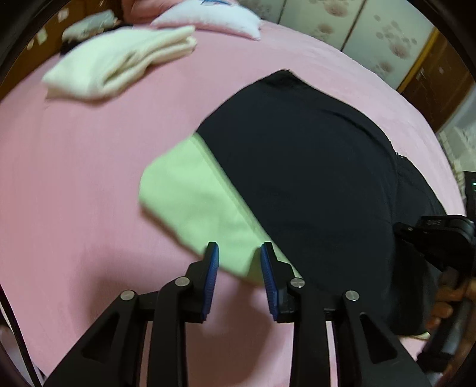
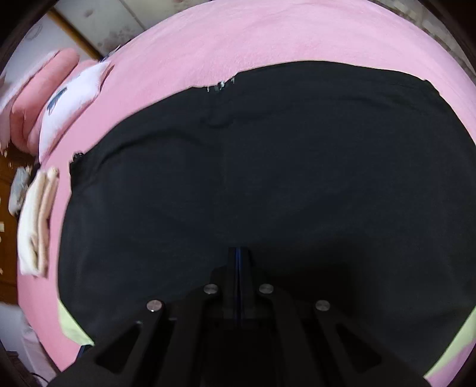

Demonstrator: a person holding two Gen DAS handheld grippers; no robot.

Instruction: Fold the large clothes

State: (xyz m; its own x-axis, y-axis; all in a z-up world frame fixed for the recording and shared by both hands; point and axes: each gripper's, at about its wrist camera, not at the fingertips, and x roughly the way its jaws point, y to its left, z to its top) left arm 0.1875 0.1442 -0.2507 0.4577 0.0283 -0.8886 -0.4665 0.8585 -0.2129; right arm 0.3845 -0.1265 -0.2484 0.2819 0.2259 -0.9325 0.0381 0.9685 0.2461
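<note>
A large black garment [image 1: 300,166] lies spread on the pink bed [image 1: 74,184], overlapping a light green cloth [image 1: 193,202]. My left gripper [image 1: 239,253] is open and empty, its blue pads just above the green cloth's near corner. In the right wrist view the black garment [image 2: 267,166] fills most of the frame. My right gripper [image 2: 239,253] has its fingers pressed together over the black fabric; I cannot tell whether cloth is pinched between them. The right gripper's body also shows at the right edge of the left wrist view [image 1: 437,235].
A folded cream garment [image 1: 119,65] lies at the far left of the bed, seen also in the right wrist view [image 2: 35,220]. A pink and white pillow [image 1: 214,18] lies at the head. Floral wardrobe panels [image 1: 357,29] stand behind the bed.
</note>
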